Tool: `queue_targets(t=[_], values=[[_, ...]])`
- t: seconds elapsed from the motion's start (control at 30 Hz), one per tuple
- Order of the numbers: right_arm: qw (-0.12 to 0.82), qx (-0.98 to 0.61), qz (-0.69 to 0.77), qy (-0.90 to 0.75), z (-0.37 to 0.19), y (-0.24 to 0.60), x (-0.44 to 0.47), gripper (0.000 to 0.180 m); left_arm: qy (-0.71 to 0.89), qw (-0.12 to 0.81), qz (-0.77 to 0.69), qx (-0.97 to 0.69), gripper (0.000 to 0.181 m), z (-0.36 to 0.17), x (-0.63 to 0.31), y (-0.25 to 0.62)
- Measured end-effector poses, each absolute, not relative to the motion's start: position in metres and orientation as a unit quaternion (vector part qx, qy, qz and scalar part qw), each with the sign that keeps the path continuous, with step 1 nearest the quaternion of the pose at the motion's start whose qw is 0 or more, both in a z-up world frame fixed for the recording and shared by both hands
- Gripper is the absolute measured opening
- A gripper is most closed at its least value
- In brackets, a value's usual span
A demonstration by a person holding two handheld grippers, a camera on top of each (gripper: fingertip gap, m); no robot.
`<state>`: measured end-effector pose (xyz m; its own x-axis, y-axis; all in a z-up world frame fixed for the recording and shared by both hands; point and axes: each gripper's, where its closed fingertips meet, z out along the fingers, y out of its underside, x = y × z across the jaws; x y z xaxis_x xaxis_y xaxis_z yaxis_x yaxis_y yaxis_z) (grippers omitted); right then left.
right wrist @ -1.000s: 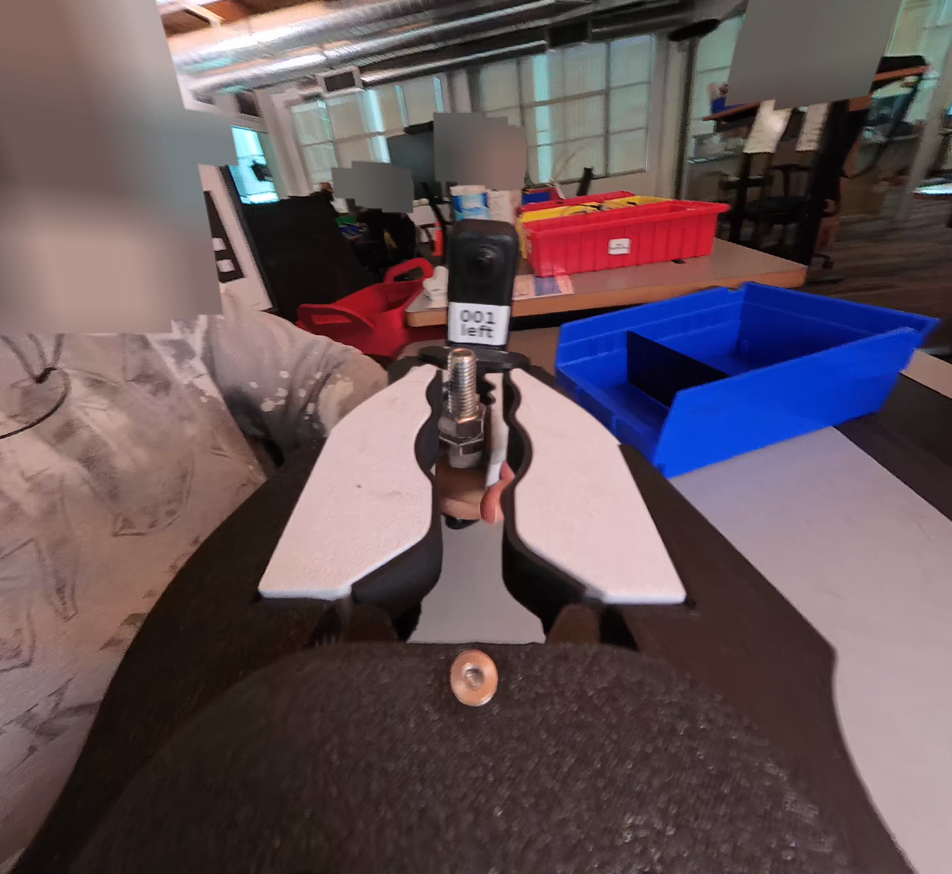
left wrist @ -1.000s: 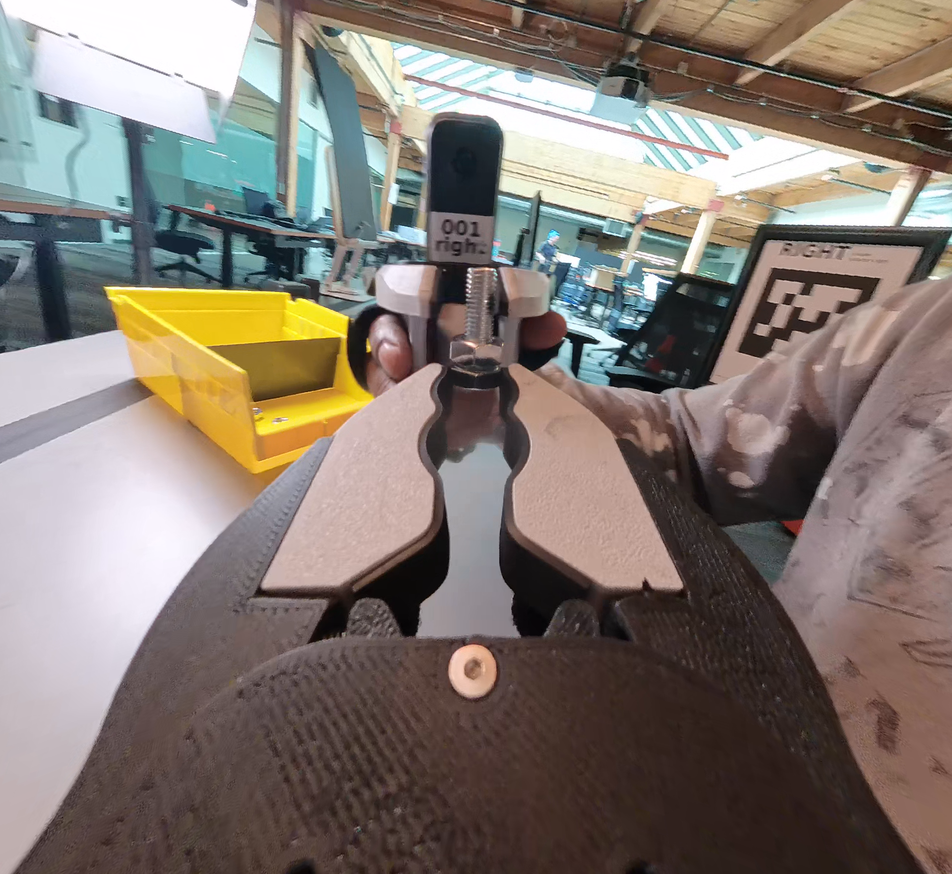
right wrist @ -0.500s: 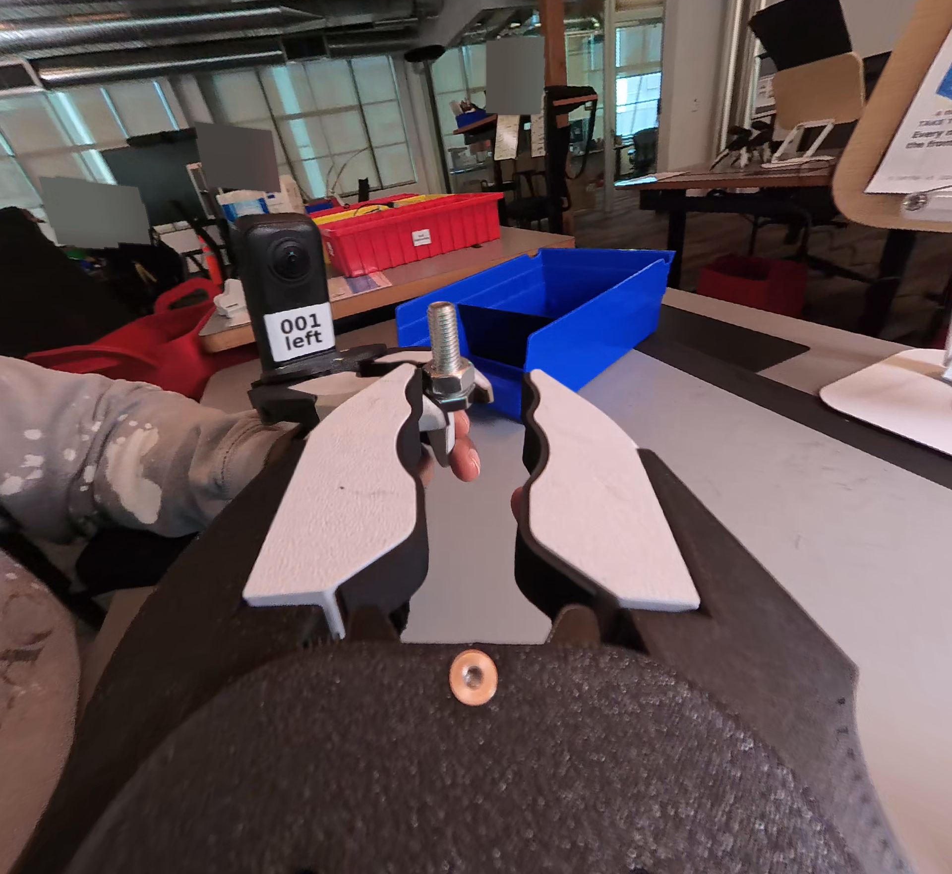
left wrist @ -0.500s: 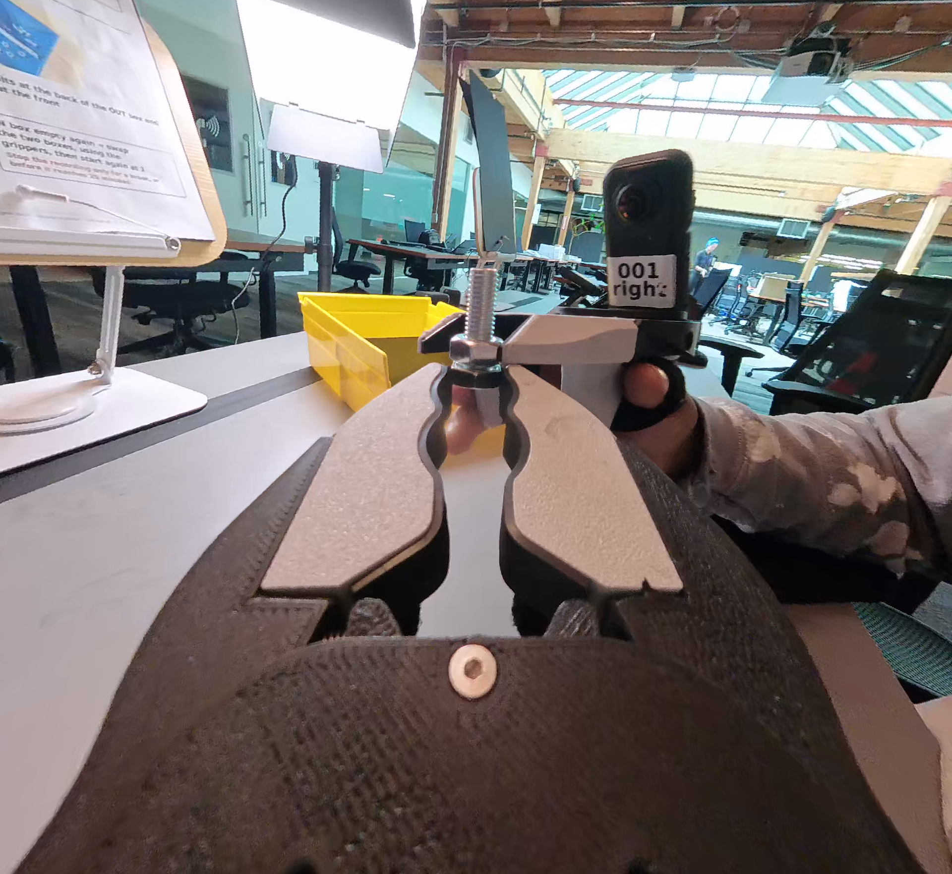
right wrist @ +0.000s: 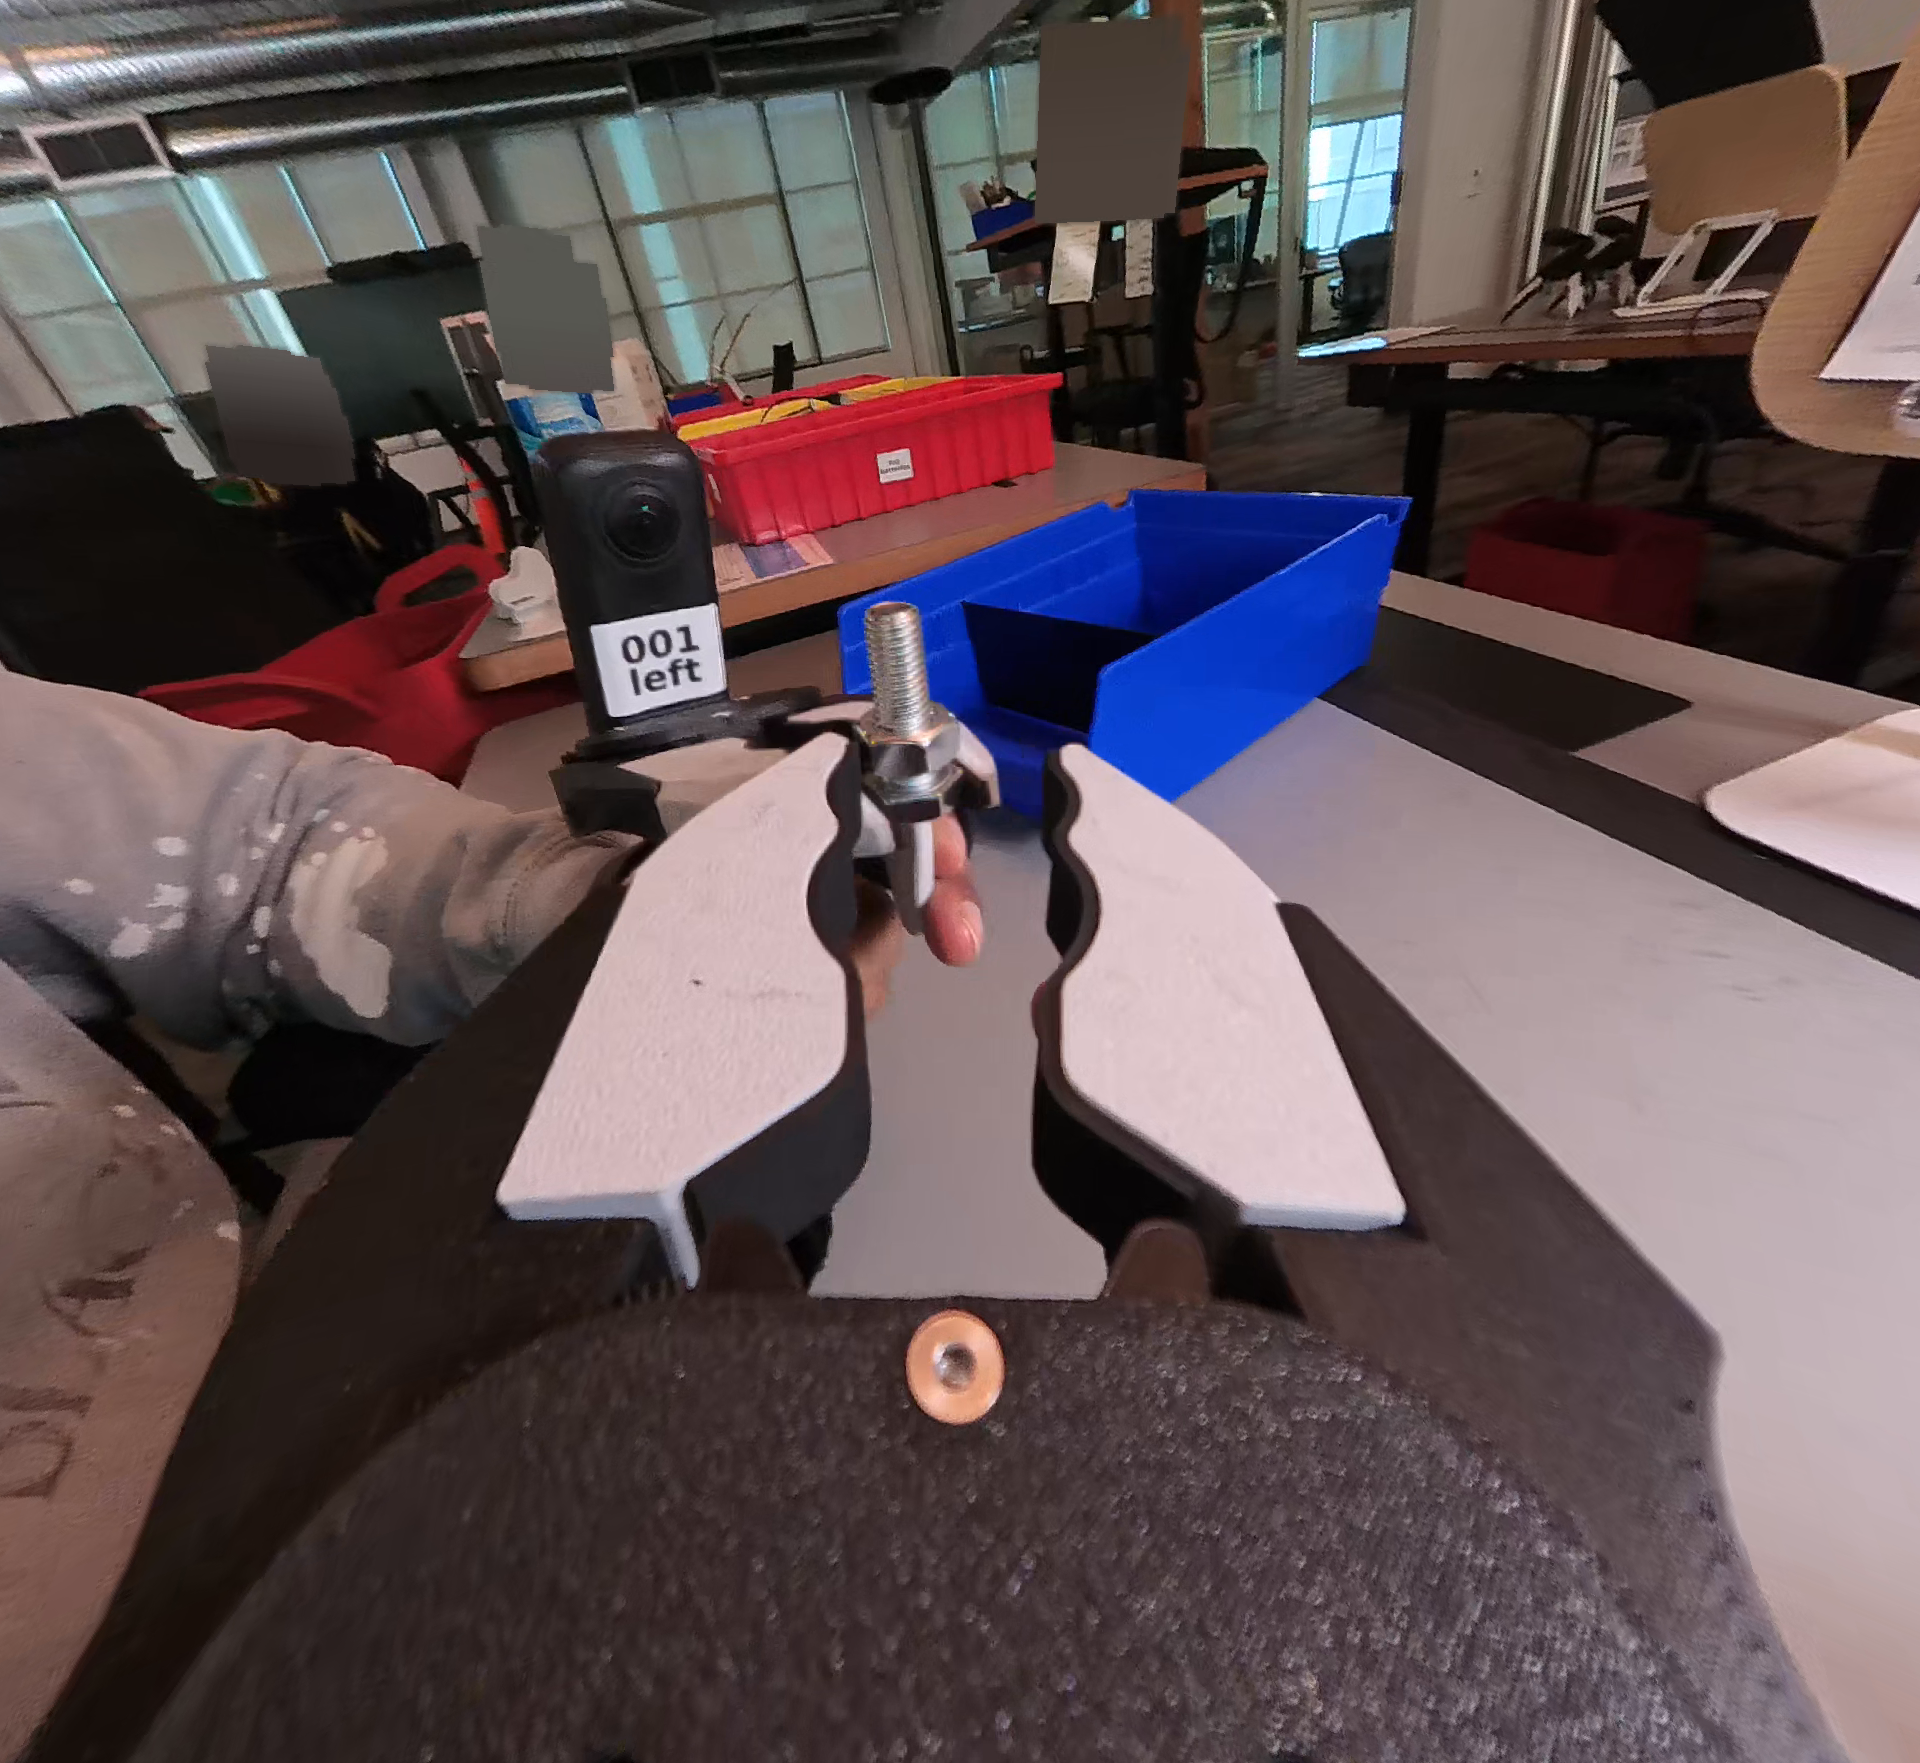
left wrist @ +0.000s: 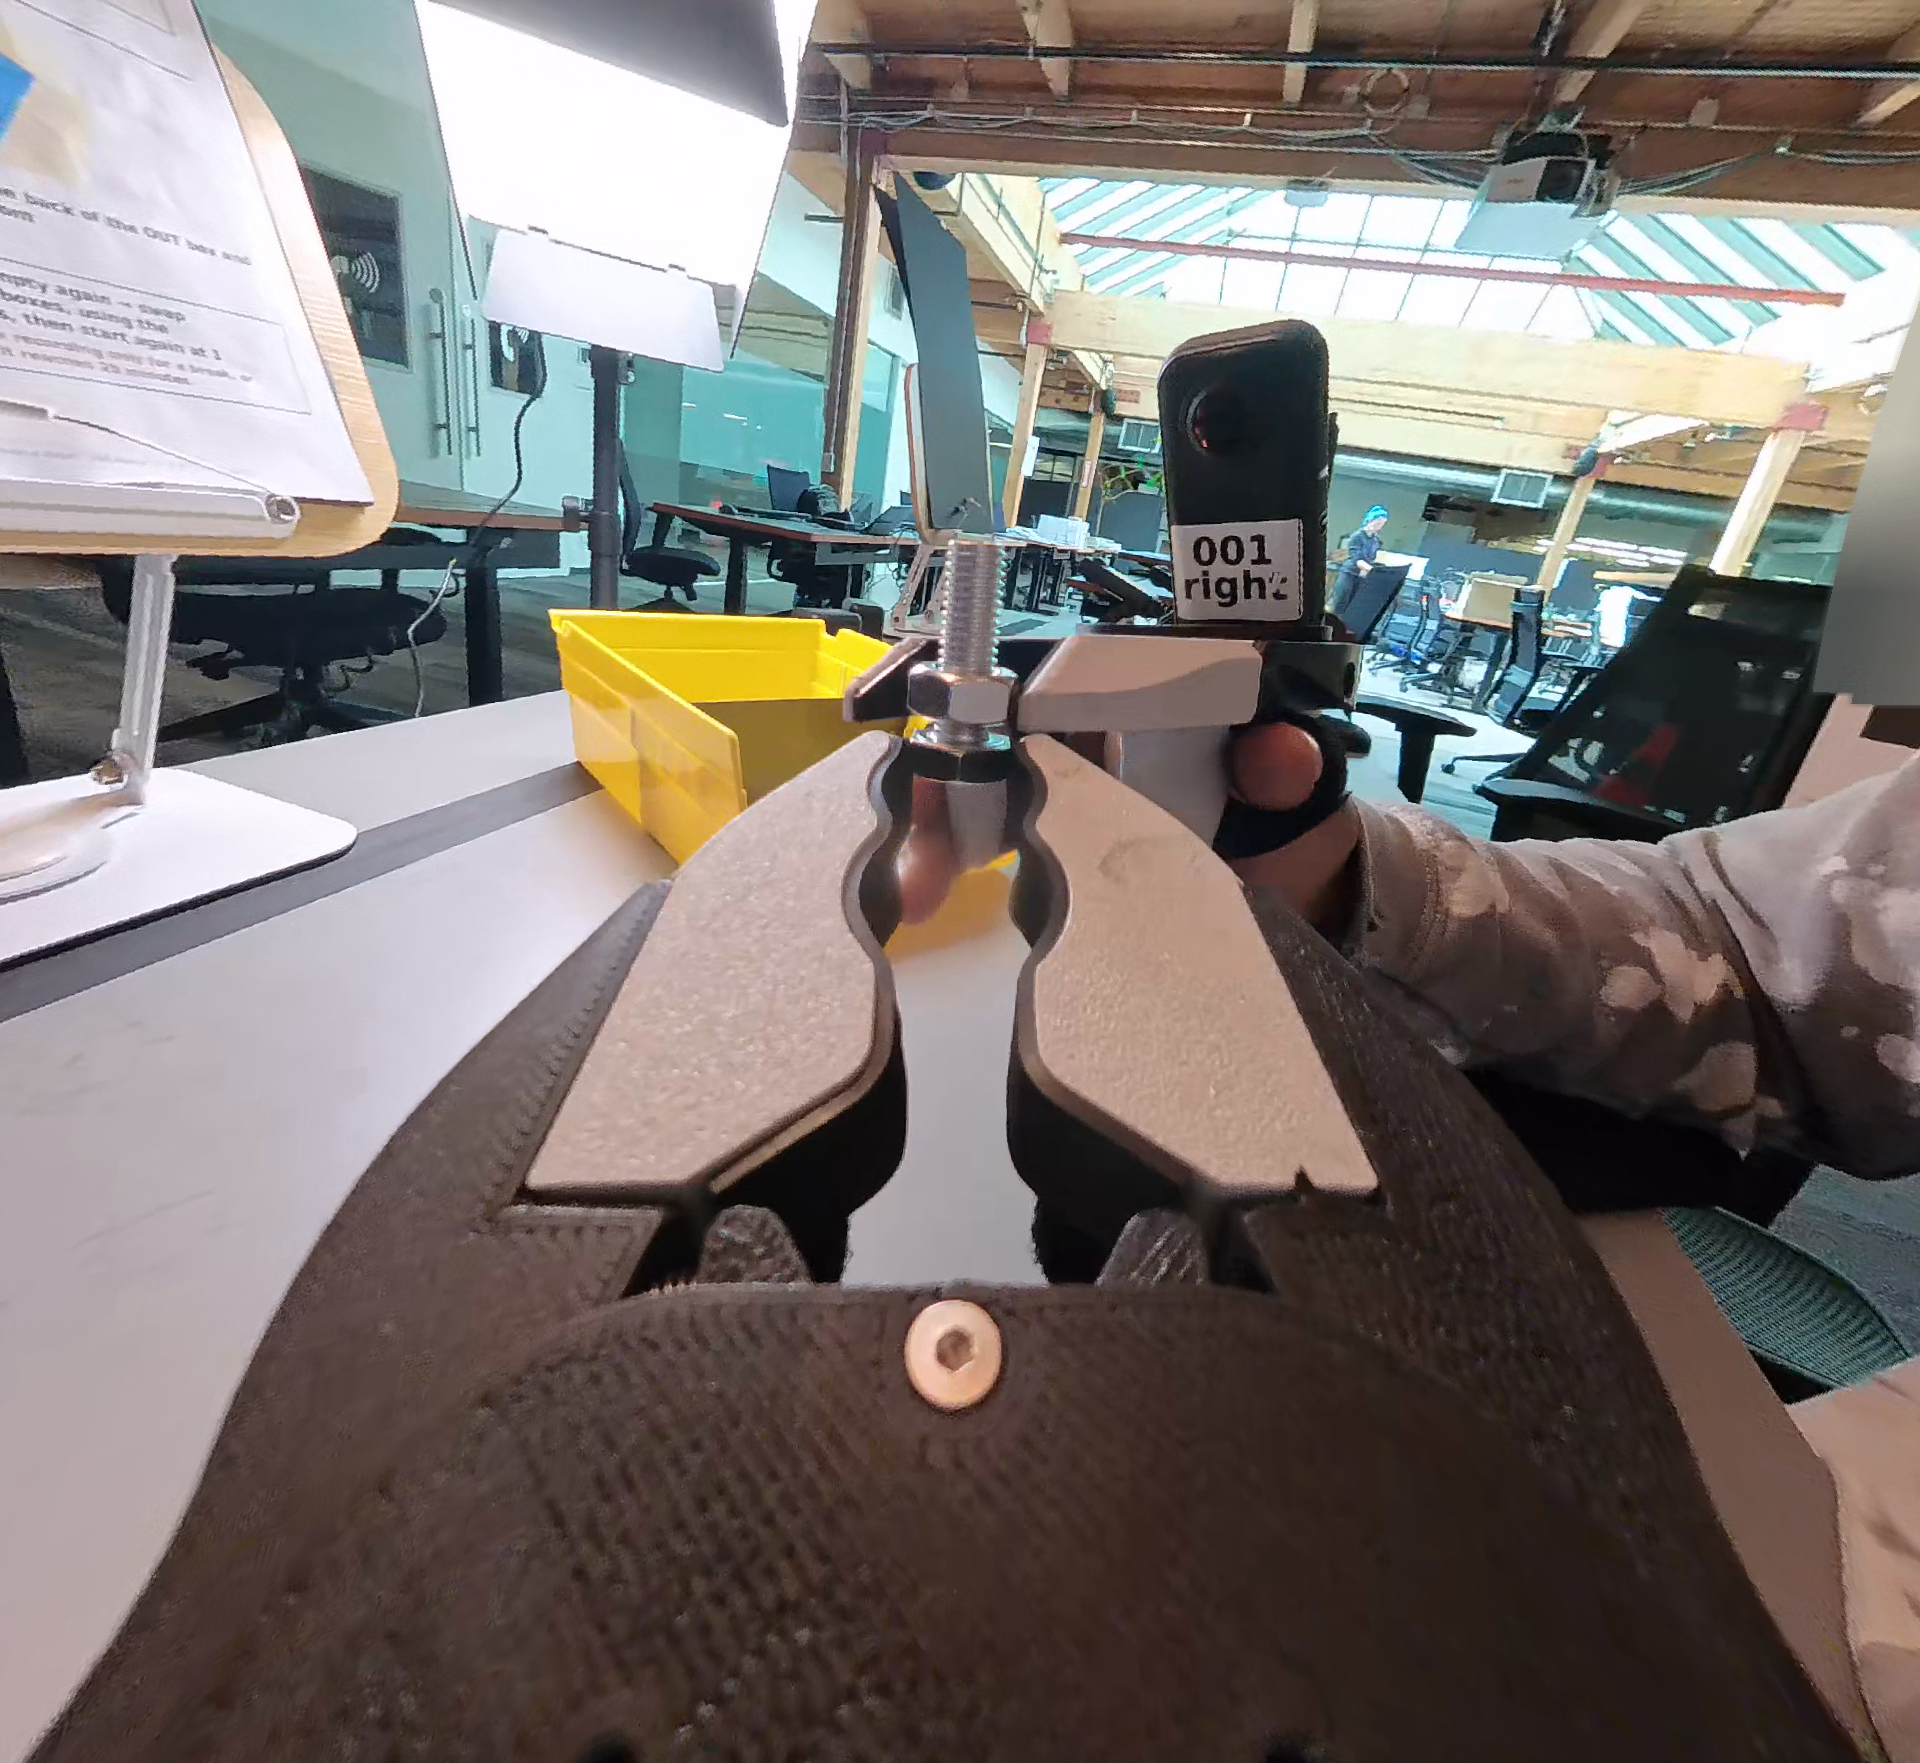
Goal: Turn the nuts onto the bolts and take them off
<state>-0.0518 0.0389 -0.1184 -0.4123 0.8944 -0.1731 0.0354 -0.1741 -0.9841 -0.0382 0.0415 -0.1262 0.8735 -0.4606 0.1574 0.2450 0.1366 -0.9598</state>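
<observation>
A silver bolt (left wrist: 971,601) stands upright above the table with a hex nut (left wrist: 956,693) threaded low on it. My left gripper (left wrist: 961,763) is shut on the bolt's head end, just under the nut. My right gripper (right wrist: 951,755) is open; its fingertips stand loosely on either side of the nut (right wrist: 914,739), whose side is close to the left finger (right wrist: 727,965). The bolt (right wrist: 894,659) rises above them. In the left wrist view the right gripper's grey fingers (left wrist: 1132,679) come in from the right at nut height.
A yellow bin (left wrist: 665,674) sits on the grey table (left wrist: 312,1038) behind the bolt. A blue bin (right wrist: 1195,633) lies at the other side. A white document stand (left wrist: 156,820) is at the far left. A person's mottled sleeve (left wrist: 1610,965) is on the right. The tips of both grippers are at nearly the same place.
One second ago my right gripper was shut on the nut; it has opened. Both grippers have swung round, so the right one now meets the bolt from the side.
</observation>
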Motion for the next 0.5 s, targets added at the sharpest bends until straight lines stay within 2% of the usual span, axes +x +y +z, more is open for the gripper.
queue_targets(t=[0.03, 0.1, 0.13, 0.37, 0.43, 0.5], values=[[0.339, -0.422, 0.636, -0.550, -0.119, 0.042, -0.051, 0.032, 0.085, 0.747, -0.235, -0.616, 0.018, -0.127, -0.039, 0.042], [0.377, -0.445, 0.614, -0.531, -0.119, 0.061, -0.052, 0.008, 0.082, 0.753, -0.249, -0.603, 0.018, -0.123, -0.044, 0.039], [0.394, -0.448, 0.610, -0.522, -0.118, 0.069, -0.051, 0.007, 0.080, 0.754, -0.245, -0.604, 0.018, -0.121, -0.045, 0.039], [0.351, -0.419, 0.639, -0.541, -0.114, 0.036, -0.053, 0.030, 0.085, 0.751, -0.204, -0.622, 0.018, -0.129, -0.045, 0.044], [0.356, -0.427, 0.632, -0.539, -0.116, 0.041, -0.055, 0.030, 0.085, 0.751, -0.198, -0.624, 0.018, -0.128, -0.045, 0.044], [0.369, -0.452, 0.629, -0.513, -0.116, 0.060, -0.054, 0.007, 0.084, 0.758, -0.212, -0.611, 0.018, -0.122, -0.048, 0.040]])
